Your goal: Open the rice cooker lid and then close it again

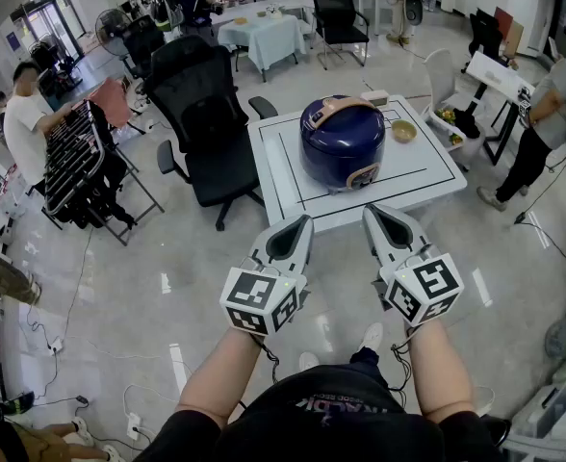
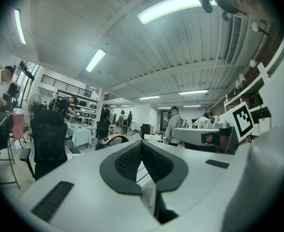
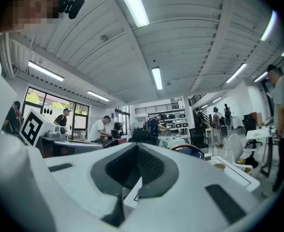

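While both grippers hang level in front of the person, short of the desk (image 1: 283, 176), nothing has touched the cooker (image 1: 342, 142) yet. It sits mid-desk, dark blue, lid (image 1: 352, 123) down, with a tan handle (image 1: 333, 110) folded over the top. A small bowl (image 1: 403, 131) stands just beside it on the right, and a black chair (image 1: 201, 104) is at the desk's left edge.

The left gripper (image 1: 300, 222) has its jaws pressed together on nothing; its own view shows the pads meeting, with the cooker (image 2: 108, 141) low and far beyond. The right gripper (image 1: 372, 211) is likewise closed and empty, with the cooker (image 3: 188, 151) off to the right of its tips.

The main risk, I judge, is the cooker sliding. A one-sided push on the latch or lid, with no second gripper bracing the body, could shove it along the smooth desk into the bowl. Closed tips may also skid off the rounded, glossy lid. Letting the lid drop on closing could jolt the cooker or leave it unlatched.
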`<state>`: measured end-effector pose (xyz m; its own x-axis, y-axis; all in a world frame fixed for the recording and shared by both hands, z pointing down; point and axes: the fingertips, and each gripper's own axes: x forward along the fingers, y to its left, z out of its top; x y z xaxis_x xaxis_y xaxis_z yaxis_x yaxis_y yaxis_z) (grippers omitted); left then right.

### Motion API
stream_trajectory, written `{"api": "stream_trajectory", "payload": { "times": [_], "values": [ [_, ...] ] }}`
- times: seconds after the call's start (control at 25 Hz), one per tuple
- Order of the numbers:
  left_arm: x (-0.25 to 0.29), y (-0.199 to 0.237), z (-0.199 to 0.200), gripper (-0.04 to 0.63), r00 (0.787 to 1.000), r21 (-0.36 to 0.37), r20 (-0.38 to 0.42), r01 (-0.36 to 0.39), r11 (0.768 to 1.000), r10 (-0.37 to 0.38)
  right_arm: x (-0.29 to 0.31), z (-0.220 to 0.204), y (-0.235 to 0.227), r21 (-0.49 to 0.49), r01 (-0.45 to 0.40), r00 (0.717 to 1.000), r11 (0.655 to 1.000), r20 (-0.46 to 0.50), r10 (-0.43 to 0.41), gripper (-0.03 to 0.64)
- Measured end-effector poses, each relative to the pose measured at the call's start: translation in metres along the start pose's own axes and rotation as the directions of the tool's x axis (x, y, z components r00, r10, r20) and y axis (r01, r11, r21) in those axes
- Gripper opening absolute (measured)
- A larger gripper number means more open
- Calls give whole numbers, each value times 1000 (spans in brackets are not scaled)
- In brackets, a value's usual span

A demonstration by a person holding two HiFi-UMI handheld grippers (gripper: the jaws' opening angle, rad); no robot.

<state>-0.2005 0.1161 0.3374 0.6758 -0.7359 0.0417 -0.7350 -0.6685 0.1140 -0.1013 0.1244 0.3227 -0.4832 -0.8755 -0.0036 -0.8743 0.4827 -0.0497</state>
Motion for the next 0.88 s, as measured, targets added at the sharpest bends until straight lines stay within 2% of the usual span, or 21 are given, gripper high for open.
{"api": "stream_trajectory", "payload": {
  "times": [0.6, 0.64, 0.72, 0.8, 0.88],
  "values": [
    [-5, 11, 1, 14, 999, 14, 15, -32, 999, 31, -1, 3, 3, 36, 5, 999, 999, 42, -6, 2],
    [-4, 11, 2, 29, 999, 14, 17, -30, 999, 30, -1, 5, 2, 35, 6, 999, 999, 54, -8, 13],
    [-1, 11, 2, 108, 999, 16, 17, -29, 999, 29, -2, 10, -2, 25, 12, 997, 1000, 74, -14, 101],
    [4, 11, 0, 260, 1000, 25, 10, -29, 999, 29, -1, 12, -8, 12, 27, 996, 1000, 83, -28, 186],
    [10, 11, 0, 301, 1000, 39, 4, -24, 999, 24, 0, 13, -18, 7, 46, 995, 999, 88, -47, 199]
  ]
}}
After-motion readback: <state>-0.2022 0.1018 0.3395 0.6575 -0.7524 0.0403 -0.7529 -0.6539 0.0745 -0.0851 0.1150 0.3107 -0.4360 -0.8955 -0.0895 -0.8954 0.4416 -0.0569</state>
